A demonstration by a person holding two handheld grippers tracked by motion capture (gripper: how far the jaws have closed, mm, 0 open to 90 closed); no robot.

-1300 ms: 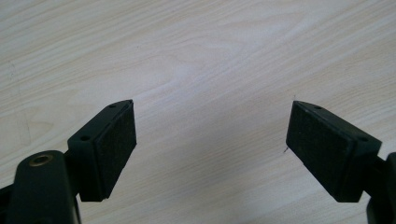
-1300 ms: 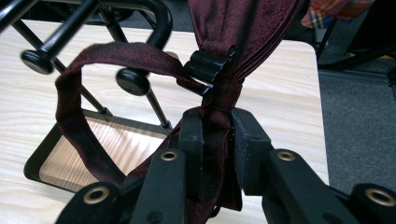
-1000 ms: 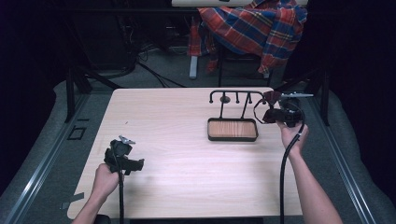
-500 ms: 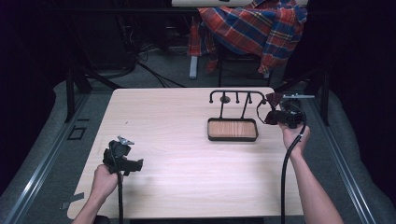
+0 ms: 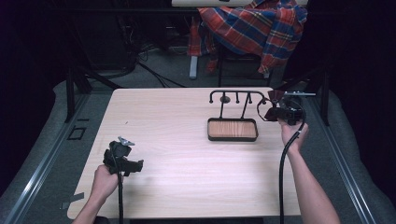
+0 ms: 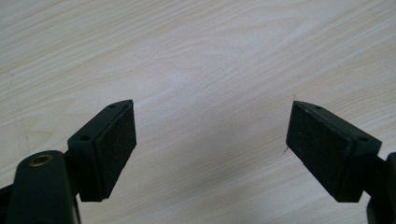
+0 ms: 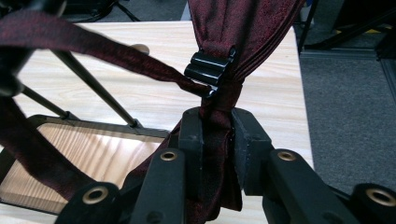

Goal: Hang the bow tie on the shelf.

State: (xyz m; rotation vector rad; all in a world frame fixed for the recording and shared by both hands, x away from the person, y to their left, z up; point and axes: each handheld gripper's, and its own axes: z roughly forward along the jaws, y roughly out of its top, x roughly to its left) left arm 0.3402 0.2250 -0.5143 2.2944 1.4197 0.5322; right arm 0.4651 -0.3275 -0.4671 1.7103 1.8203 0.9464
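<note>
A dark red bow tie (image 7: 238, 37) with a black clasp (image 7: 208, 67) is pinched between the jaws of my right gripper (image 7: 217, 135), which is shut on its fabric. Its thin strap (image 7: 88, 49) runs left toward the black hook stand (image 5: 236, 94). In the high view my right gripper (image 5: 279, 111) hovers by the stand's right end, with the bow tie (image 5: 274, 95) showing above it. The stand rises from a wooden tray (image 5: 232, 129) with a black rim. My left gripper (image 6: 211, 140) is open over bare tabletop, and it appears as the left gripper (image 5: 122, 158) near the table's front left.
The light wooden table (image 5: 177, 135) ends just right of my right gripper, with grey floor beyond. A plaid cloth (image 5: 254, 28) drapes over a chair behind the table. Cables trail from both grippers toward the person's forearms.
My right gripper has shifted slightly with the bow tie beside the stand's right end. The left gripper has barely moved.
</note>
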